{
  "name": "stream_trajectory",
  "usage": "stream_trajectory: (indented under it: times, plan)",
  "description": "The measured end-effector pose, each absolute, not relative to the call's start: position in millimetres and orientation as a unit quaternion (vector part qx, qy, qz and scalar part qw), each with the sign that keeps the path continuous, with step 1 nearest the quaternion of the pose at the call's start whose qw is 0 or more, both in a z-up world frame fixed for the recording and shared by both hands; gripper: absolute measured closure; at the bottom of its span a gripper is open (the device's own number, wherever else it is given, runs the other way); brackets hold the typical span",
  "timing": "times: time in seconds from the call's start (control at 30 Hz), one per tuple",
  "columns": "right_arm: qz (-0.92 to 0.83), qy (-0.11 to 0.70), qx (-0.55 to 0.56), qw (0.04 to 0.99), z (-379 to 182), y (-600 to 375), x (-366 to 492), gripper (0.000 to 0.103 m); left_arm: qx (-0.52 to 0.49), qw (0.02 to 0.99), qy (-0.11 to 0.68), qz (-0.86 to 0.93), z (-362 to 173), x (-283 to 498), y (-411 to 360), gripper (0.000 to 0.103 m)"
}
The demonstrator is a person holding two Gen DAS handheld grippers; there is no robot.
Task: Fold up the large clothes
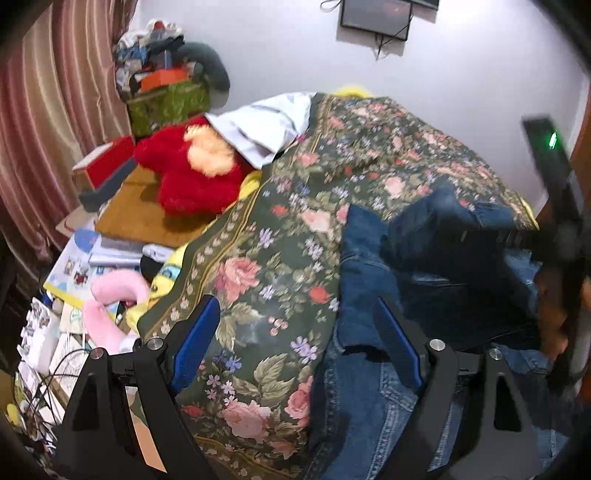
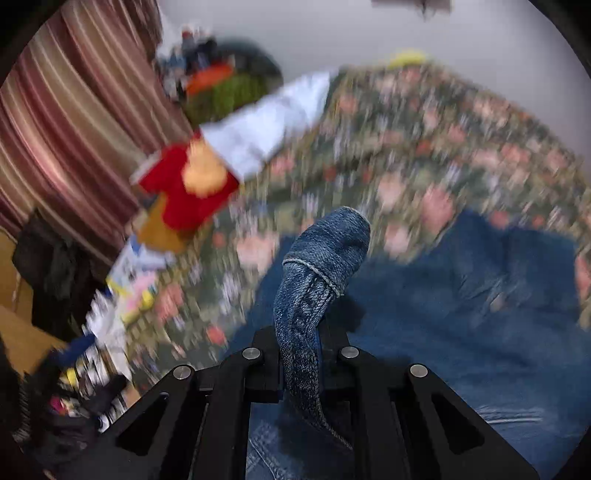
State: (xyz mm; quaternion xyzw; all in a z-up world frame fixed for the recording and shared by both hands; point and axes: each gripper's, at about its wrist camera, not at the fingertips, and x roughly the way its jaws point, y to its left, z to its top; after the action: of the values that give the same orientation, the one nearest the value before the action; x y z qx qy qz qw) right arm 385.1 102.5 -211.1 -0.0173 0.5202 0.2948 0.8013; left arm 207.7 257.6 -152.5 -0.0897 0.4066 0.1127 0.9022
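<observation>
Dark blue jeans lie crumpled on the right side of a floral bedspread. My left gripper hangs open above the jeans' left edge, with its blue pads wide apart and nothing between them. The right gripper shows at the right edge of the left wrist view as a blurred black bar with a green light, over the far part of the jeans. In the right wrist view the right gripper is shut on a stitched hem of the jeans, which sticks up between its fingers. The rest of the denim spreads below.
A red plush toy and a white cloth lie at the bed's far left. A pink neck pillow, books and cables crowd the left side. A green bag piled with clutter stands by the striped curtain. A dark frame hangs on the wall.
</observation>
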Motion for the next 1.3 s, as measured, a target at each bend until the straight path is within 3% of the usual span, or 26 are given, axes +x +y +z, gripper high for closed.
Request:
stream_trajectory:
  times: [0.2, 0.4, 0.53, 0.73, 0.97, 1.1, 1.3]
  plan:
    - [0.272, 0.594, -0.063, 0.755, -281, 110, 371, 0.093, -0.101, 0.89, 0.429, 0.115, -172, 213, 262, 0.018]
    - [0.283, 0.611, -0.137, 0.726, -285, 119, 360, 0.091, -0.113, 0.884, 0.439, 0.111, -178, 213, 257, 0.018]
    - [0.303, 0.616, -0.168, 0.708, -270, 118, 350, 0.091, -0.104, 0.889, 0.431, 0.111, -167, 209, 250, 0.018]
    - [0.343, 0.618, -0.096, 0.701, -227, 70, 343, 0.091, -0.105, 0.894, 0.422, 0.109, -152, 208, 241, 0.018]
    - [0.301, 0.535, -0.117, 0.781, -160, -4, 334, 0.091, -0.106, 0.895, 0.428, 0.063, -148, 227, 208, 0.018]
    - [0.232, 0.495, -0.154, 0.823, -147, -68, 333, 0.091, -0.104, 0.883, 0.458, 0.023, -162, 256, 178, 0.018]
    - [0.137, 0.507, -0.141, 0.839, -157, -166, 345, 0.091, -0.066, 0.859, 0.507, 0.009, -202, 301, 131, 0.018]
